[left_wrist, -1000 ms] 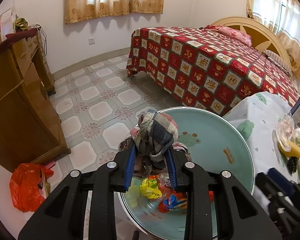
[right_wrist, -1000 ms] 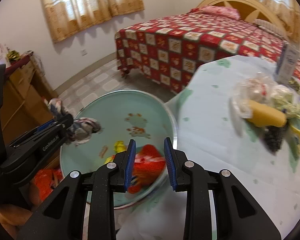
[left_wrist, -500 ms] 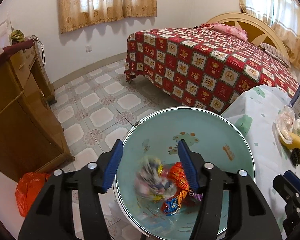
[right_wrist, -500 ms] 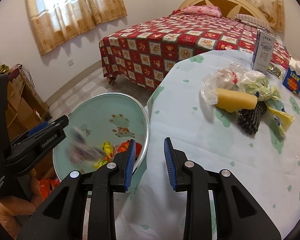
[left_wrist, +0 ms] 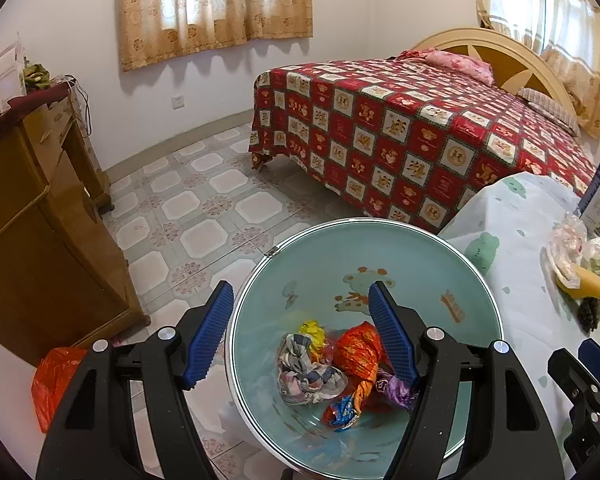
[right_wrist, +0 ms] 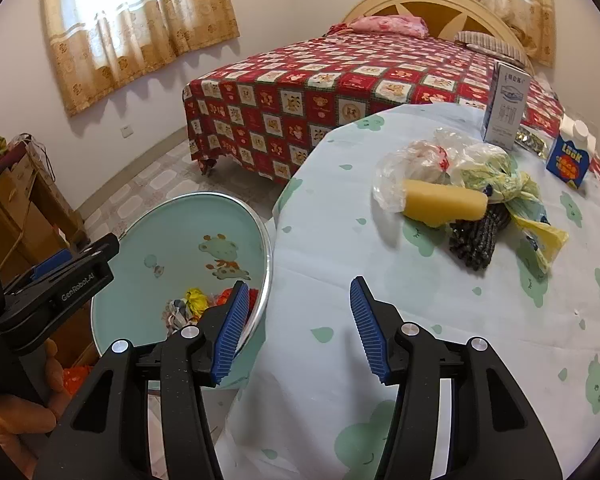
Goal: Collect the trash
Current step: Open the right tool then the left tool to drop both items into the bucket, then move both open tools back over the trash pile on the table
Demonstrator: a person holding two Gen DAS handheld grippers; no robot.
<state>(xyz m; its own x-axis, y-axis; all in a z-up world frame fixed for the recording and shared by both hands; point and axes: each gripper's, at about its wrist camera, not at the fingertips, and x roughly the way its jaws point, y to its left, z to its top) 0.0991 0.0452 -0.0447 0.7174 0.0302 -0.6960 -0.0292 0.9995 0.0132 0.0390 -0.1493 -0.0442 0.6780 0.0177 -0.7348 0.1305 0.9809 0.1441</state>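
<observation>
A pale green basin [left_wrist: 428, 248] [right_wrist: 172, 216] stands beside the table and holds a checked cloth scrap [left_wrist: 306, 372], an orange wrapper [left_wrist: 360, 356] and a yellow wrapper [left_wrist: 314, 330]. My left gripper [left_wrist: 300, 336] hovers over the basin, its jaws opening with nothing between them. My right gripper [right_wrist: 298, 326] hangs above the table's near edge, jaws opening, also with nothing in them. On the table lie a clear plastic bag [right_wrist: 412, 160], a yellow sponge roll [right_wrist: 444, 202], a dark scourer [right_wrist: 478, 240] and a yellow-green bag [right_wrist: 512, 188].
A white carton [right_wrist: 506, 104] and a blue carton [right_wrist: 572, 158] stand at the table's far side. A bed [left_wrist: 420, 128] with a red quilt is beyond. A wooden cabinet [left_wrist: 32, 208] stands left, an orange bag [left_wrist: 54, 380] on the floor by it.
My left gripper let go of the checked cloth, which dropped into the basin, and its jaws spread. My right gripper swung right from the basin to over the table and widened.
</observation>
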